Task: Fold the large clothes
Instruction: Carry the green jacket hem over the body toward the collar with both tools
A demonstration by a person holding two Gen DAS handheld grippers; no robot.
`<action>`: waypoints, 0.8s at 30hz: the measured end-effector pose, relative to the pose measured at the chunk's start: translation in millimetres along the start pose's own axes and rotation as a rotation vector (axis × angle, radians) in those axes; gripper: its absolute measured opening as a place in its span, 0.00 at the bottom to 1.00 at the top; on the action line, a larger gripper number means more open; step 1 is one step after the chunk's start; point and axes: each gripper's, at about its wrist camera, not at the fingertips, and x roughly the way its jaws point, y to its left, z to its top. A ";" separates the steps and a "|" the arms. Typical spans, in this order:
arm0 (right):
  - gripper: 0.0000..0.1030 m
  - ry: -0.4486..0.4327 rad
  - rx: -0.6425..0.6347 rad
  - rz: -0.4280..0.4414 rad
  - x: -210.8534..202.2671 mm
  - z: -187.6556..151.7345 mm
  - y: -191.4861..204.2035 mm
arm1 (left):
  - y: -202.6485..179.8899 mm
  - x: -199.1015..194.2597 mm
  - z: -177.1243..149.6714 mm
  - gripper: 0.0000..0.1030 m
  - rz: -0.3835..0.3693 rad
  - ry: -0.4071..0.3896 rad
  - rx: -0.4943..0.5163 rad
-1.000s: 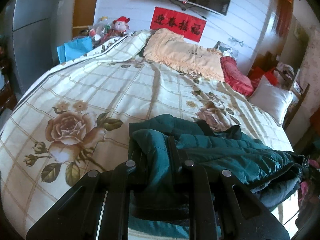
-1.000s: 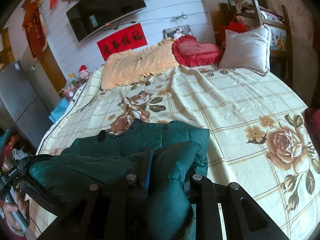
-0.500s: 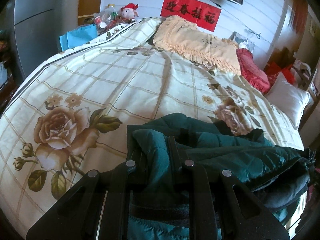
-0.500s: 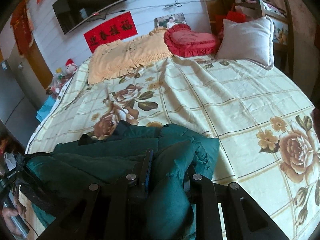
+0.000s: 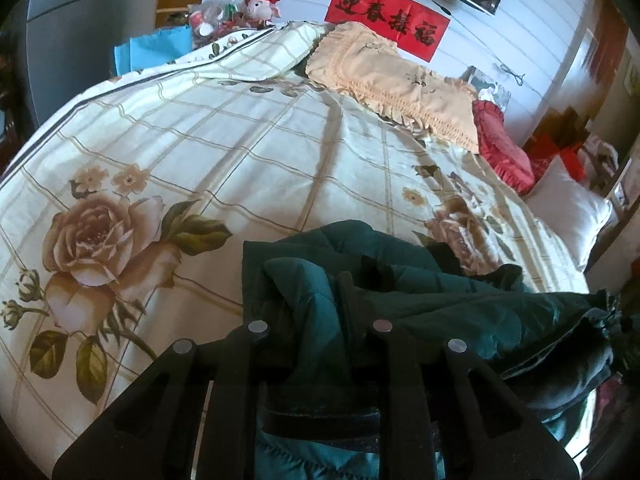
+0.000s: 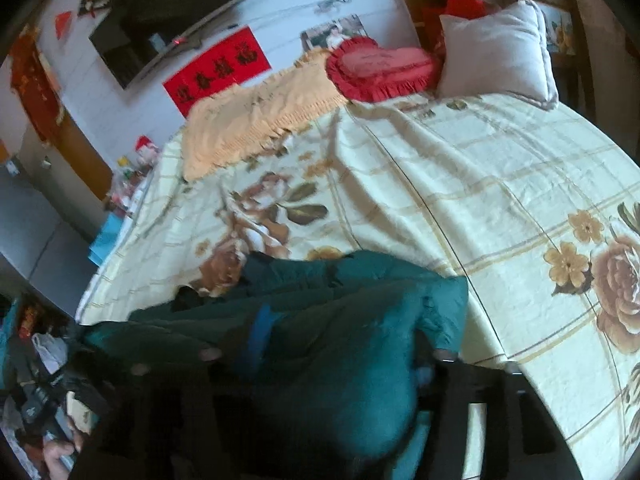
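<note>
the dark green padded jacket (image 5: 404, 300) lies bunched at the near edge of the bed (image 5: 248, 152), on the cream checked bedspread with its big rose print; one rose (image 5: 100, 240) sits just to the left of the jacket in the left wrist view, another (image 6: 620, 280) well to its right in the right wrist view; the left tool (image 5: 320, 304) is pinched nearly closed on a raised fold of the jacket's quilted fabric, the cloth squeezed up between its two black fingers (image 5: 352, 300) and spilling down below them; the right tool (image 6: 328, 344) has just been opening, its fingers now standing apart with a thick bulge of the jacket (image 6: 340, 360) between them; this view is blurred, so whether the pads touch the cloth cannot be told, but they no longer squeeze it; at the far end of the bed a pale orange fringed pillow (image 5: 396, 84) lies flat, a red heart-shaped cushion (image 6: 380, 68) just beside it and a white pillow (image 6: 496, 52) propped next to that; a red banner with black characters (image 5: 388, 28) hangs on the white wall under a dark screen (image 6: 168, 12); a small plush toy with a red hat (image 5: 262, 4) stands past the bed's far left corner.
</note>
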 end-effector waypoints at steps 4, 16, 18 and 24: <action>0.64 -0.034 -0.044 -0.019 -18.7 5.5 10.9 | 5.0 -13.2 8.1 0.18 -0.056 0.019 -0.043; 0.76 -0.141 -0.178 -0.008 -60.4 -1.3 50.1 | 12.0 -42.6 19.6 0.34 -0.179 0.049 -0.103; 0.76 -0.119 -0.233 0.009 -53.2 -10.9 63.5 | 14.3 -44.9 20.2 0.34 -0.188 0.048 -0.114; 0.76 -0.056 -0.325 0.046 -25.6 -34.4 93.9 | 27.6 -70.1 28.1 0.69 -0.177 -0.063 -0.155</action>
